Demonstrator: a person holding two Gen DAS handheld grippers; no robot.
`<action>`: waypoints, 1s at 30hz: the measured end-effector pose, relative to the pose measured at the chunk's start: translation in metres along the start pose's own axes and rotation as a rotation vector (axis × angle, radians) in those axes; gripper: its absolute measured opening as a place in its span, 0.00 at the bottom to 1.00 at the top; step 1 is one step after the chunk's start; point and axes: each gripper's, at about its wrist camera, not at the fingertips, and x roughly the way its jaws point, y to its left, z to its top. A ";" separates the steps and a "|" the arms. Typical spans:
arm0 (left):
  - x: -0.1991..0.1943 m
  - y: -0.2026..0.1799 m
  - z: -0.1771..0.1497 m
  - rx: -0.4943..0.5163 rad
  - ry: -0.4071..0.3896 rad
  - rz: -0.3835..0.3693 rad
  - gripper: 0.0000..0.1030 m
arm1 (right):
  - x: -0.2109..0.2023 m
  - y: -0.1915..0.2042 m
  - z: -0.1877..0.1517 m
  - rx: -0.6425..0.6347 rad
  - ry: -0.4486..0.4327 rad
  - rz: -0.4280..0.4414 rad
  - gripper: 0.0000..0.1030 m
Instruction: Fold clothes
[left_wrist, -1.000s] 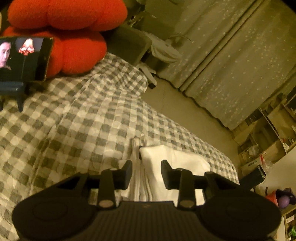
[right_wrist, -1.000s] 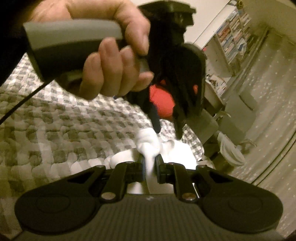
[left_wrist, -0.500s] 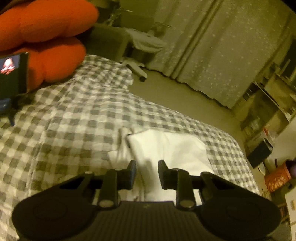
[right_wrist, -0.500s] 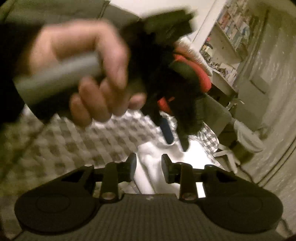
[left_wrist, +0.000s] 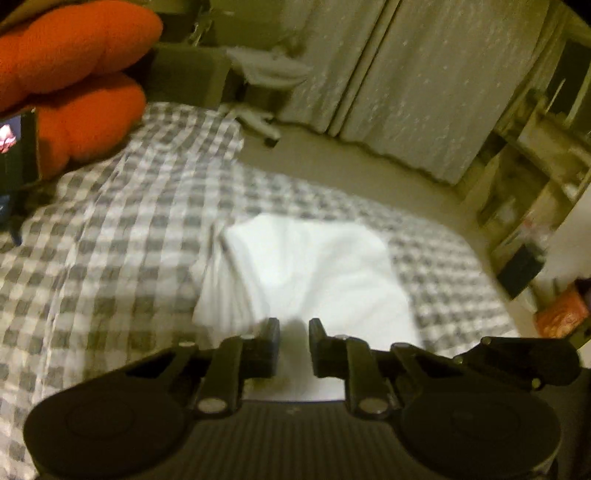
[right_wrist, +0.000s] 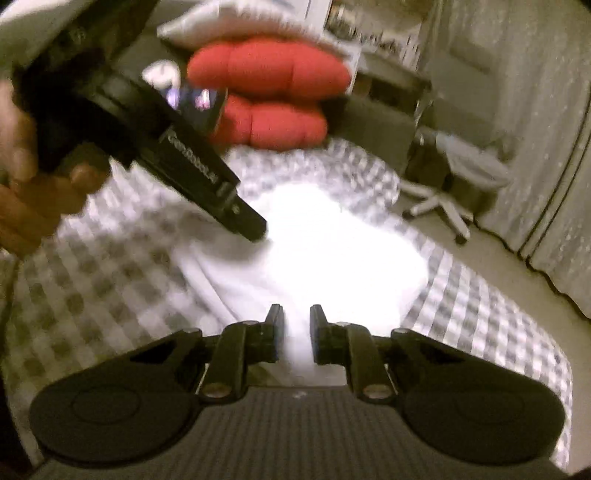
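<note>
The white garment (left_wrist: 314, 266) lies folded into a rough rectangle on the checked bedspread (left_wrist: 110, 240), near the bed's edge on the curtain side. In your left wrist view its long axis runs from the tongs away toward the floor and curtains (left_wrist: 424, 81), with a neat far edge and a looser, creased layer trailing off its left side. In your right wrist view the same cloth (right_wrist: 332, 251) is blown out by glare, so you can't read its folds there.

Your left gripper (left_wrist: 293, 345) hovers just over the near edge of the garment with its jaws parted by a narrow gap and nothing between them; only cloth shows beyond. Your right gripper (right_wrist: 296, 334) is likewise slightly apart and empty, above the garment's near end. From the right wrist you also see your left hand (right_wrist: 33, 192) on the other tool (blurred), its dark finger (right_wrist: 236, 214) pointing down at the garment's left side.

The red cushion (left_wrist: 74, 81) sits at the head of the bed, and a swivel chair (right_wrist: 454, 184) stands on the floor beside it.
</note>
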 end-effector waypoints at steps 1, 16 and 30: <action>0.001 0.002 0.000 -0.011 0.004 0.003 0.06 | 0.004 0.001 -0.001 0.005 0.017 -0.001 0.15; 0.005 0.009 -0.002 -0.032 0.024 0.031 0.02 | -0.014 -0.048 -0.004 0.252 0.030 0.011 0.17; -0.014 0.018 -0.003 -0.064 0.014 -0.014 0.02 | -0.018 -0.020 0.000 0.113 -0.030 -0.034 0.19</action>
